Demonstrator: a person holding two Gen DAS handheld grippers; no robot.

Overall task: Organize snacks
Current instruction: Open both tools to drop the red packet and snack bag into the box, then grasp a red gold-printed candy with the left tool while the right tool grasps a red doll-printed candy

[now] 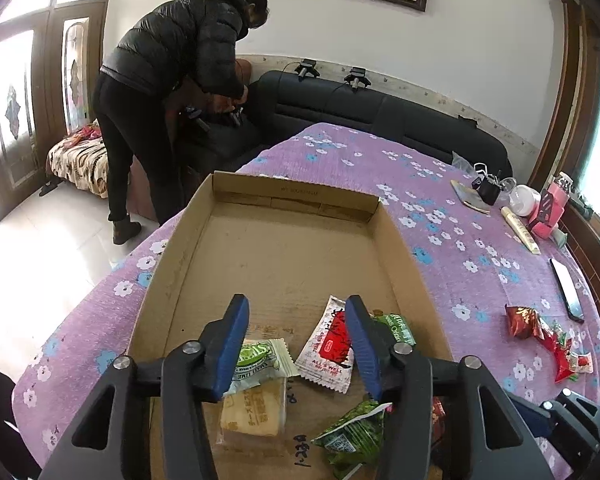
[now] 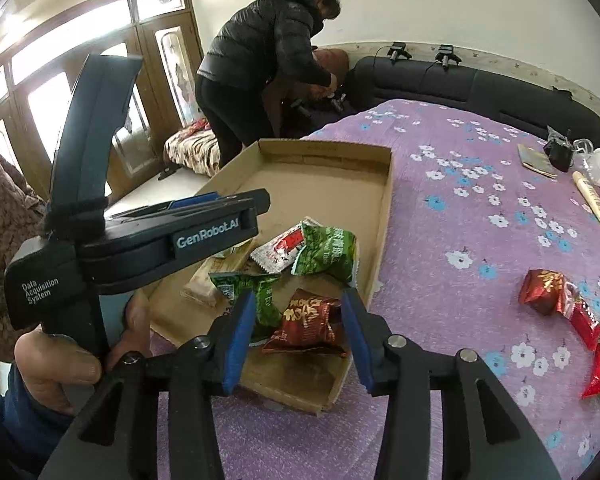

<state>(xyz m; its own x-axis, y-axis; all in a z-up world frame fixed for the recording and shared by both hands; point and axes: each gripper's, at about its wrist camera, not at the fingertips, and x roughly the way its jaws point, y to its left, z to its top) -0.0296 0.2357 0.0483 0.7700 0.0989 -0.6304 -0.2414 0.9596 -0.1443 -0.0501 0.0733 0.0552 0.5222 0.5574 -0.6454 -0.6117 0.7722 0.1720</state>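
Your left gripper (image 1: 296,344) tips down over the near end of the cardboard tray (image 1: 188,248), its blue pads spread apart and pinching nothing; the white-and-red sachet (image 1: 328,348) lies on the tray floor between them, touching neither as far as you can tell. Your right gripper (image 2: 300,336) also slants down at the tray's near corner, jaws parted, with the dark red snack packet (image 2: 308,326) lying loose between the pads.

The snacks sit bunched at the tray's near end: a lime-printed white packet (image 1: 260,360), a pale yellow biscuit pack (image 1: 254,412) and crumpled green packets (image 1: 352,436). The far end of the tray is bare cardboard. More red wrapped sweets (image 1: 540,332) lie outside on the purple flowered cloth (image 1: 440,208), well apart from the tray.

Only the right wrist view shows your left hand (image 2: 60,364) gripping the left tool's handle. The left view alone shows a dark phone (image 1: 566,290) beyond the sweets. Both show a person in a black jacket (image 1: 172,48) bent over the sofa
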